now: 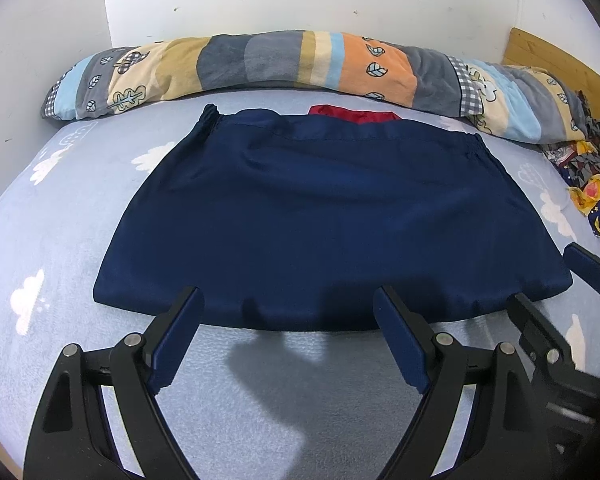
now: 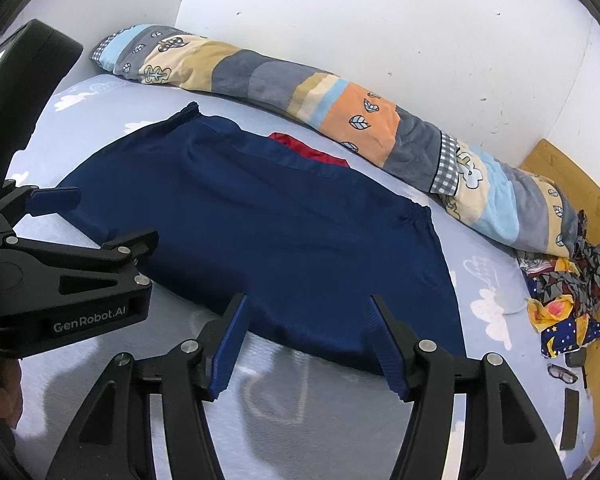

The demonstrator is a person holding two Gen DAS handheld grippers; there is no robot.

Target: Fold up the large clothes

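From the left wrist view, the navy garment (image 1: 324, 216) lay flat on the bed (image 1: 60, 240), already doubled over, with its long axis running side to side across the frame. Its gathered elastic edge was at the far side, towards the rolled patchwork quilt (image 1: 260, 60), and its smooth folded edge was nearest the camera. A strip of red cloth (image 1: 352, 114) showed beyond the far edge. The left tongs (image 1: 288, 312) stood spread wide and held nothing, with the fingertips over the near edge of the garment, about midway along it. The pads did not press on the fabric. At the right margin the right tongs (image 1: 540, 276) hovered by the near right corner.

From the right wrist view, the same navy garment (image 2: 260, 220) stretched diagonally from the upper left to the lower right. The right tongs (image 2: 306, 316) stood apart and empty, with the tips over the near hem close to its right-hand end. The left tongs (image 2: 96, 216) were at the left, also open, further along the same hem. A pile of patterned clothes (image 2: 560, 292) lay well apart at the right.

Both tongs faced the near long edge, one per half, so the coming fold probably turned on pinching that hem and carrying it away towards the elastic edge. Neither hand was clearly nearer.
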